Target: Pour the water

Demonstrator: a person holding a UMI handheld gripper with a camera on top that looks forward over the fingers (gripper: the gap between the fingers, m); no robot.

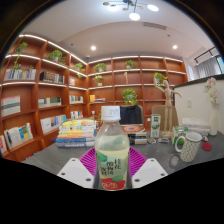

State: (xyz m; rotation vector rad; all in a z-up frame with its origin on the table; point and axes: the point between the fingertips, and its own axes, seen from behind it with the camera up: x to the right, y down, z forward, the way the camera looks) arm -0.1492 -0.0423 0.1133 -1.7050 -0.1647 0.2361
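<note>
Water is what this is about, and it sits in the clear plastic bottle with a white cap and pale green label (112, 148), held upright between the purple pads of the tongs (112, 163), which press on it from both sides — a grip low on the body, probably so the bottle can be tipped without slipping. How full it is cannot be told. Behind it wooden bookshelves (45, 95) line the room. The grey counter (45, 157) carries a stack of books (75, 133), and to the right, beyond the fingers, stands a white mug with a green pattern (189, 146) — likely the vessel to pour into, its contents hidden.
</note>
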